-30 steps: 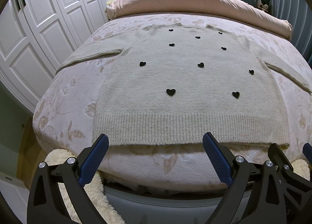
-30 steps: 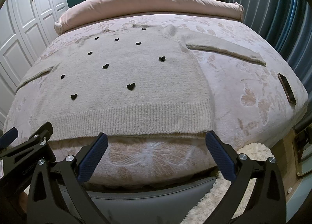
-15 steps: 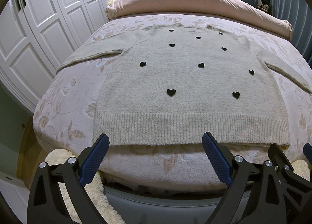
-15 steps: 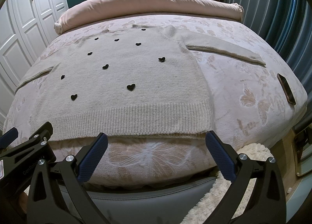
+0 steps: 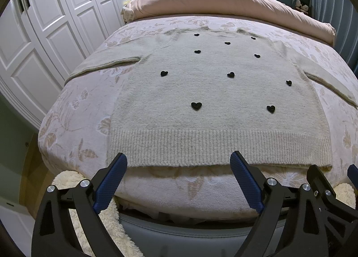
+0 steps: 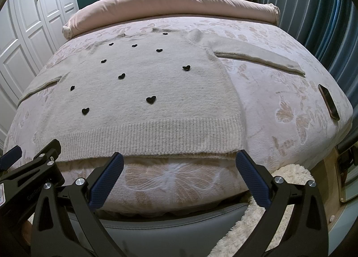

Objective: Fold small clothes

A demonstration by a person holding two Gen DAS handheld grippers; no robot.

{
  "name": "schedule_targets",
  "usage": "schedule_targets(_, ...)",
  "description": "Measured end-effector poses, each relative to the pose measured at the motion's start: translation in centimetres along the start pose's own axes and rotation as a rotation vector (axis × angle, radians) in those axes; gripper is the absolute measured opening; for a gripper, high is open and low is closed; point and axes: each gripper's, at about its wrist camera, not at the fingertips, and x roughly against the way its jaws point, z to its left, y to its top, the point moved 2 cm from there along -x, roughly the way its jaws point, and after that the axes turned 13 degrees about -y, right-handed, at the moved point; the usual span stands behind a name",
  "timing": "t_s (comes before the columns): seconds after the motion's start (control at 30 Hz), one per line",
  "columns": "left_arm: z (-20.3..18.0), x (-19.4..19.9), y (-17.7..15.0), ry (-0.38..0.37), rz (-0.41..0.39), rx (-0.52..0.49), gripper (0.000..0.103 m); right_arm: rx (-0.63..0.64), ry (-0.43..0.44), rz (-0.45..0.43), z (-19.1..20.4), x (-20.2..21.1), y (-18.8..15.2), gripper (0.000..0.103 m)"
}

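The sweater (image 5: 214,105) lies flat and unfolded on the bed (image 5: 73,109), sleeves spread, ribbed hem (image 5: 219,147) at the near edge. The left claw (image 5: 177,163) and right claw (image 6: 179,162) are both spread wide and empty, positioned just short of the hem. A phone (image 6: 328,101) lies near the bed's right edge.

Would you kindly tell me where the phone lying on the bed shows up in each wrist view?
Left wrist view: the phone is not in it.
Right wrist view: the phone lies at the right edge of the bed, clear of the sweater.
Shared landmark: the sweater's ribbed hem, just beyond the open tongs in both views.
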Motion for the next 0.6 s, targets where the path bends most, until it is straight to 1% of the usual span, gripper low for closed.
schedule_targets(0.4,0.6,-0.1,-0.4,-0.002,0.006,0.002,0.090,0.002,0.010,0.009,0.1,-0.5,0.1,0.098)
schedule_targets(0.43,0.7,-0.3,-0.4,-0.011,0.011,0.005,0.092,0.006,0.017,0.012,0.0,-0.8,0.2,0.098)
schedule_targets(0.5,1.1,-0.7,-0.2,-0.035,0.016,0.020,0.092,0.002,0.040,0.022,-0.2,-1.8,0.4,0.098)
schedule_targets(0.6,2.4,-1.4,1.0,-0.040,0.000,0.051,0.092,-0.066,0.085,0.065,-2.6,-4.4,1.7,0.098)
